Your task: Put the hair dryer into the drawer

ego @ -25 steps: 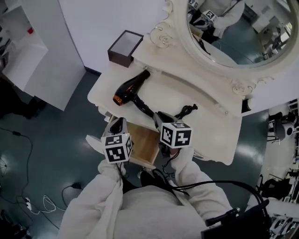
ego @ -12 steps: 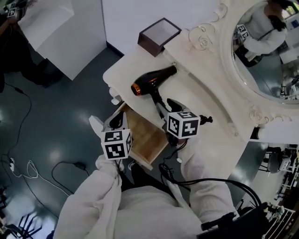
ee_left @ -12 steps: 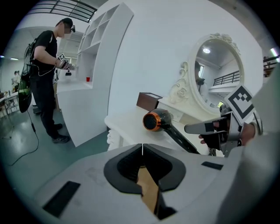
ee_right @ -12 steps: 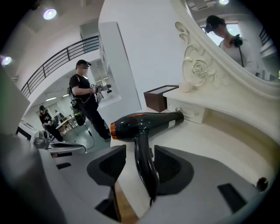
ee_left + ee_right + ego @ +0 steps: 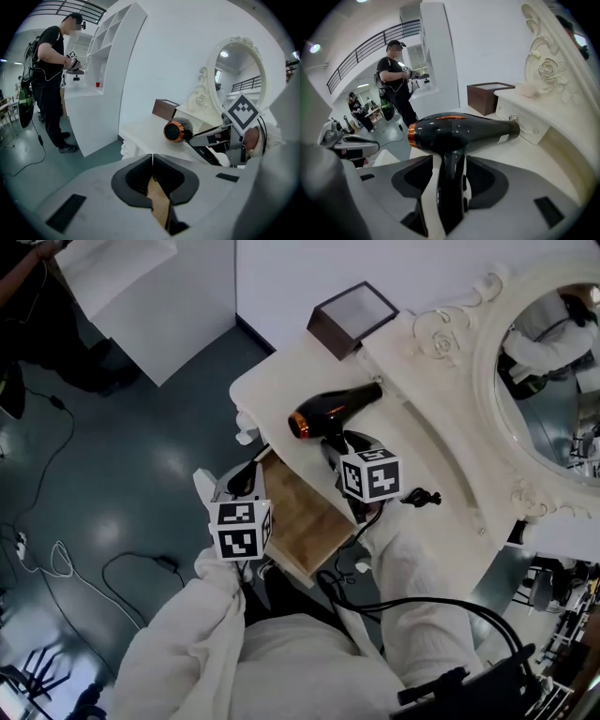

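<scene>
While the drawer [image 5: 302, 519] stands open, the right hand-held gripper [image 5: 449, 163], just opening, straddles the hair dryer [image 5: 339, 410].

No word, number or brand reads clearly anywhere here. The glossy black hair dryer with a copper ring [image 5: 459, 129] has a small pale sticker [image 5: 502, 138] near its nozzle (print too tiny to read). The two white cubes [image 5: 239, 529] [image 5: 371, 474] bear only black square patterns.

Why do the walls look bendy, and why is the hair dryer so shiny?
Right gripper view: the wide lens curves edges and darkens the corners; lights glint off the glossy hair dryer. Head view: lines look straighter, light even.
</scene>
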Demonstrator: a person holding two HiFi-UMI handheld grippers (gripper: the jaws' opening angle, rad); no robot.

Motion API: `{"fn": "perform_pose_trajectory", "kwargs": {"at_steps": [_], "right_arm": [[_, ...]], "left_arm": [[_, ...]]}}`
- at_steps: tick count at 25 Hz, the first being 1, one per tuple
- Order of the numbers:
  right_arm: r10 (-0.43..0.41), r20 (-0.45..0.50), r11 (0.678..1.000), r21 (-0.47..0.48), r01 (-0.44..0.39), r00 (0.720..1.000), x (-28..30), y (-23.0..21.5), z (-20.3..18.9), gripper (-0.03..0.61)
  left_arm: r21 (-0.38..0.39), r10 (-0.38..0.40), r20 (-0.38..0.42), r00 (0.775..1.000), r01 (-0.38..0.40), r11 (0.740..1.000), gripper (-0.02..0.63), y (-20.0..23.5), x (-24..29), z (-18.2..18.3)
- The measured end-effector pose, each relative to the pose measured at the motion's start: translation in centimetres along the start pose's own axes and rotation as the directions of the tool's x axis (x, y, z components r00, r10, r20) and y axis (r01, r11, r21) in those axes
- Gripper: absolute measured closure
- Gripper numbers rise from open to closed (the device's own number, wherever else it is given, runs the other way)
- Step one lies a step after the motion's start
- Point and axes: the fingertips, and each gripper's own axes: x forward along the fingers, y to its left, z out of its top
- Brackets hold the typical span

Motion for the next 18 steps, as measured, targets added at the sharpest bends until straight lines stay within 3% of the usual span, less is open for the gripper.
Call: {"fn": "perform_pose_trajectory", "kwargs": {"at_steps": [9, 18], "right_arm": [[-0.036, -0.087, 0.999, -0.036, 0.033, 0.996, 2.3, -0.5, -1.1, 0.320], [-0.026, -0.063, 1.000, -0.017, 0.025, 0.998, 1.7, -0.3, -0.9, 0.333]], "left_arm": [[0.008, 0.008, -0.026, 1.000, -0.007, 1.000, 0.607, 1.8, -0.1, -0.2], [0.023, -0.002, -0.032, 0.999, 0.003, 1.000, 0.607, 2.3, -0.6, -0.7]]}}
